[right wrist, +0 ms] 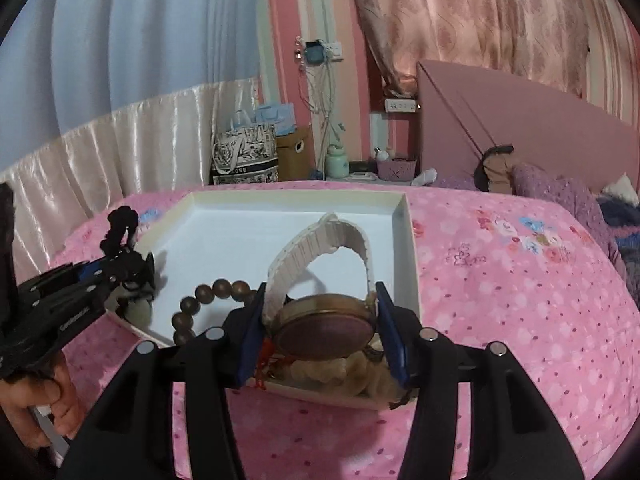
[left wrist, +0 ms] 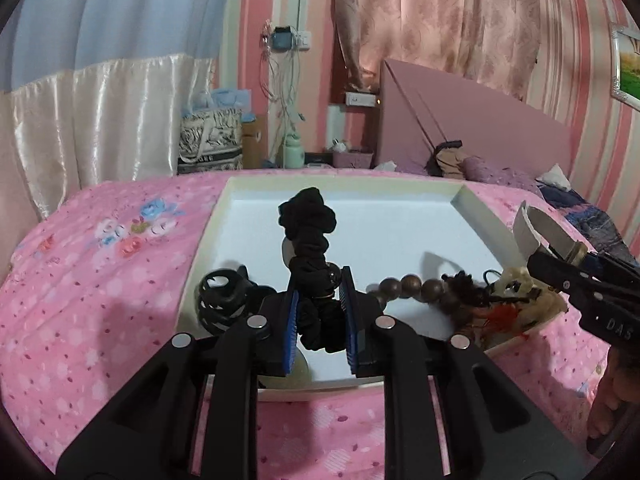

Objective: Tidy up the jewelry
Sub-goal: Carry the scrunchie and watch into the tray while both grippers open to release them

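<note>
You hold a black scrunchie (left wrist: 310, 264) in your left gripper (left wrist: 319, 280) and a watch (right wrist: 325, 334) in your right gripper (right wrist: 320, 300), both above the white tray (left wrist: 460, 196).

Nearest you, the left gripper pinches the scrunchie, which stands up between the blue pads. The right gripper clamps the round watch case, its white strap (right wrist: 320, 240) arching upward. Below them, the tray lies on the pink bed (left wrist: 100, 280) and holds a brown bead bracelet (left wrist: 412, 286), a black hair claw (left wrist: 220, 296) and, at its right edge, what may be a pale scrunchie. Farther back stand the headboard (left wrist: 480, 128) and curtains (left wrist: 440, 20).
</note>
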A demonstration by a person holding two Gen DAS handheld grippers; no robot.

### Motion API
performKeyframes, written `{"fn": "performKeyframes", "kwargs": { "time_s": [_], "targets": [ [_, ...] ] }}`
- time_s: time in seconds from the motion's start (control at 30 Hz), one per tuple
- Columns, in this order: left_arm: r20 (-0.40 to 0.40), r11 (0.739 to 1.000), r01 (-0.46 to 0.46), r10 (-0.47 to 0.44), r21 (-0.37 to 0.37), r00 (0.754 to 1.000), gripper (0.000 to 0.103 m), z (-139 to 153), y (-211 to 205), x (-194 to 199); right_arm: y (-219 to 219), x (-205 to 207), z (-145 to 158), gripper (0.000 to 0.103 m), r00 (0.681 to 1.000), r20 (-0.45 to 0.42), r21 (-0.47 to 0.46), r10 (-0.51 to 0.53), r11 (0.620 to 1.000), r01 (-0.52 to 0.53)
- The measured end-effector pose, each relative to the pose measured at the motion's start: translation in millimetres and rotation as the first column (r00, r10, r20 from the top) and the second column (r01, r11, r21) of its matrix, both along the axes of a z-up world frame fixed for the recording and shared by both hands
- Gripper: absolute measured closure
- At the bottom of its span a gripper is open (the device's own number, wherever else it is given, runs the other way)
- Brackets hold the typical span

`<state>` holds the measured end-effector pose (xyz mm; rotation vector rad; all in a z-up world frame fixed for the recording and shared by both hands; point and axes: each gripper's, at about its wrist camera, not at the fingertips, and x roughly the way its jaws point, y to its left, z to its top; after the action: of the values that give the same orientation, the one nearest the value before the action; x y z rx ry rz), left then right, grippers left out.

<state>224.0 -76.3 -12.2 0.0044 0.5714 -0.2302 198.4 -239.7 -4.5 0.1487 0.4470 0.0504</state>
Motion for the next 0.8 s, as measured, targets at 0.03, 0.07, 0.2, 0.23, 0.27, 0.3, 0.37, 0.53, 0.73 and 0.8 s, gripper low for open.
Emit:
{"fn": "performKeyframes", "kwargs": {
  "time_s": [0.03, 0.07, 0.2, 0.23, 0.27, 0.3, 0.37, 0.53, 0.73, 0.8],
  "targets": [
    [0.011, 1.0, -0.011, 0.011, 0.006, 1.0, 0.086, 1, 1, 0, 2, 1, -1, 0.052, 1.0, 0.006, -0.006, 0.001, 1.0, -0.001],
    [0.021, 1.0, -0.022, 0.022, 0.011, 1.0, 0.086, 1, 2, 0, 3, 2, -1, 0.052, 1.0, 0.015, -0.01, 0.0, 1.0, 0.0],
    [0.001, 1.0, -0.018, 0.018, 0.016, 1.0, 0.086, -4, 1, 4, 4, 6, -5, 0.052, 0.999, 0.047, -0.017, -0.02, 1.0, 0.021],
    [-0.001, 1.0, -0.016, 0.016, 0.016, 1.0, 0.086, -4, 2, 3, 4, 7, -7, 0.052, 0.999, 0.044, -0.019, -0.032, 0.999, 0.033],
    [0.0, 1.0, -0.016, 0.016, 0.015, 1.0, 0.086, -4, 3, 3, 3, 8, -7, 0.052, 0.999, 0.038, -0.018, -0.035, 0.999, 0.036],
    [-0.004, 1.0, -0.009, 0.009, 0.016, 1.0, 0.086, -5, 3, 4, 2, 9, -8, 0.052, 0.999, 0.036, -0.011, -0.032, 0.999, 0.033],
    [-0.021, 1.0, -0.001, 0.001, 0.029, 1.0, 0.085, -7, 0, 7, 0, 9, -8, 0.052, 0.999, 0.034, -0.009, -0.04, 0.999, 0.041],
    [-0.01, 0.999, 0.005, -0.004, 0.054, 1.0, 0.085, -5, -5, 7, 0, 12, -10, 0.052, 0.999, 0.017, 0.0, -0.029, 1.0, 0.029],
    [-0.043, 0.998, -0.001, 0.003, 0.058, 0.999, 0.084, -9, -2, 11, -3, 17, -13, 0.051, 1.0, -0.014, 0.014, -0.021, 1.0, 0.021],
    [-0.06, 0.998, -0.004, 0.007, 0.057, 0.998, 0.084, -10, -2, 16, -3, 17, -14, 0.051, 0.999, -0.018, 0.013, -0.03, 0.999, 0.03]
  ]
}}
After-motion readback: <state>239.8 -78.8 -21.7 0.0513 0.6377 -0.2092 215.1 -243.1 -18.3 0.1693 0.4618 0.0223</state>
